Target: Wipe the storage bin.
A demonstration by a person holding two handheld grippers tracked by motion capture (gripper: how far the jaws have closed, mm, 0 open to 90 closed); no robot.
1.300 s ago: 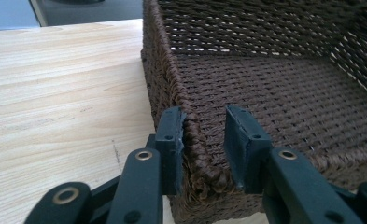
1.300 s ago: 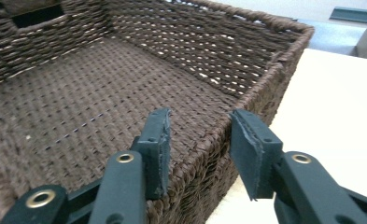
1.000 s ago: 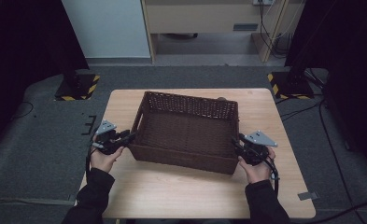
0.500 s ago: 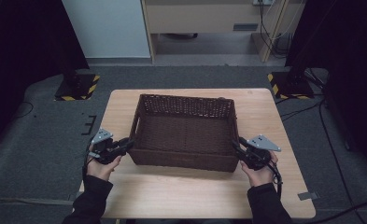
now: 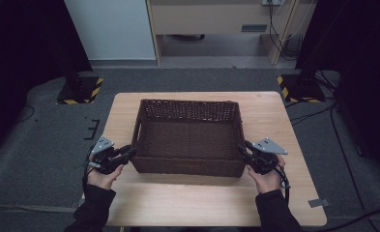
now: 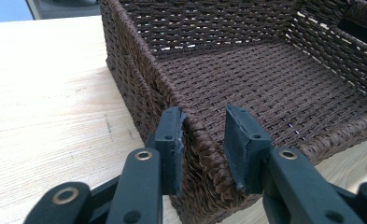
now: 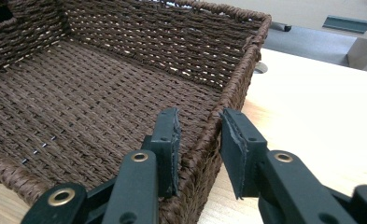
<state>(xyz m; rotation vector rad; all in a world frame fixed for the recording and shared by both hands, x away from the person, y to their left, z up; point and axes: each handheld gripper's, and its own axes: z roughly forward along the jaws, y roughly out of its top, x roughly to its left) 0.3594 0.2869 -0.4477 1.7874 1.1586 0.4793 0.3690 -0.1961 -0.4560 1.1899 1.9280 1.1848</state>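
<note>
dark grey carpet surrounds a pale wooden table (image 5: 274, 125), with cabinets behind. an empty brown wicker basket (image 5: 190, 137) sits on the tabletop, its front wall a little back from the near edge.

the left gripper (image 5: 124, 154) straddles the basket's near left corner; the right gripper (image 5: 243, 152) straddles the near right corner. judging by this, both holds are placed but not yet clamped, and any lift or shift of the basket is yet to come.

the high view shows both hands and the basket's whole position. the left gripper view shows one pad (image 6: 172, 140) against the outer wall and the other standing off inside. the right gripper view shows a gap beside each pad (image 7: 169, 140), and its jaws have just been closing around the rim.
</note>
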